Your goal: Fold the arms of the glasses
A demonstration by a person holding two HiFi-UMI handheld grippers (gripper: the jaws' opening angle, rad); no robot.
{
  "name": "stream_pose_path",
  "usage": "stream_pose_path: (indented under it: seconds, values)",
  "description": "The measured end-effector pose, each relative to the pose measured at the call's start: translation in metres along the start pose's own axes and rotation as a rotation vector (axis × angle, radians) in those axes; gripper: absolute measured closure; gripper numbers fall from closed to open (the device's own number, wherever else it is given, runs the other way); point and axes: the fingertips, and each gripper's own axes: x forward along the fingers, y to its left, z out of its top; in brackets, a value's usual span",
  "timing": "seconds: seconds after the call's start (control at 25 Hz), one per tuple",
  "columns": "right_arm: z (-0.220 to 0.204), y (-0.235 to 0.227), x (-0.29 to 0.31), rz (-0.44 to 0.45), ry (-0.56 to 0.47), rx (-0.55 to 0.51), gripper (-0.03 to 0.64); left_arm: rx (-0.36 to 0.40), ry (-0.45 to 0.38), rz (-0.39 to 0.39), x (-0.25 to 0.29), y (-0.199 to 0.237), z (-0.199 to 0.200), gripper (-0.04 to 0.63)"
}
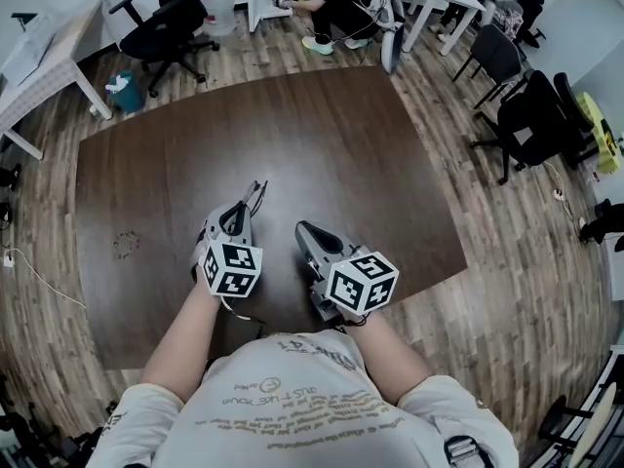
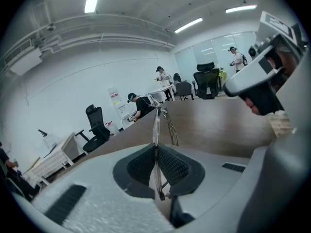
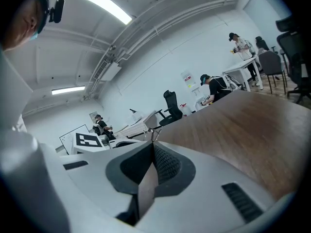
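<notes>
Bright ceiling strips (image 3: 104, 4) — fisheye-bent edges

- The brown table (image 1: 341, 144) is bare in front of both grippers — lots of room to move forward and out to the sides.
- The left gripper (image 1: 252, 196) and the right gripper (image 1: 300, 228) are near each other, with a slim strip of bare table between them.
- The glasses (image 1: 259, 189) stick out past the left gripper's tips, so that side of the gap is tight.
- A faint little ring (image 1: 125, 245) shows on the table, well off to the left — I cannot tell what it is.
- Black office chairs (image 1: 531, 125) stand by the table's right edge.
- A white desk (image 1: 44, 57) stands past the far left corner.
- A person (image 1: 341, 3) crouches on the floor past the far edge.
</notes>
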Motion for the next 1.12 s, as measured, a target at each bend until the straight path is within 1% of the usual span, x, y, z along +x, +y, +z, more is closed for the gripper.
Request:
stream_pose_path:
  seconds: [0.08, 0.28, 0.52, 0.64, 0.76, 0.88, 1.0, 1.12]
  values:
    - [0.000, -0.005, -0.005, -0.014, 0.000, 0.005, 0.601, 0.068, 0.007, -0.006, 0.011, -0.005, 0.001, 0.563]
    - [-0.004, -0.018, -0.016, -0.034, 0.004, 0.022, 0.601, 0.273, 0.036, -0.023, 0.042, -0.023, -0.003, 0.563]
    - [-0.009, -0.030, -0.026, -0.059, 0.009, 0.039, 0.601, 0.518, 0.073, -0.018, 0.075, -0.044, -0.011, 0.563]
    - [-0.012, -0.039, -0.032, -0.073, 0.010, 0.047, 0.601, 0.632, 0.093, -0.003, 0.092, -0.055, -0.016, 0.563]
    - [-0.014, -0.048, -0.038, -0.089, 0.013, 0.060, 0.601, 0.713, 0.106, 0.024, 0.107, -0.061, -0.020, 0.563]
    - [-0.016, -0.055, -0.041, -0.105, 0.016, 0.073, 0.601, 0.773, 0.123, 0.030, 0.119, -0.065, -0.025, 0.563]
    - [-0.019, -0.060, -0.044, -0.118, 0.022, 0.081, 0.601, 0.818, 0.134, 0.036, 0.127, -0.070, -0.032, 0.563]
    - [-0.021, -0.065, -0.046, -0.130, 0.026, 0.087, 0.601, 0.844, 0.146, 0.045, 0.132, -0.072, -0.038, 0.563]
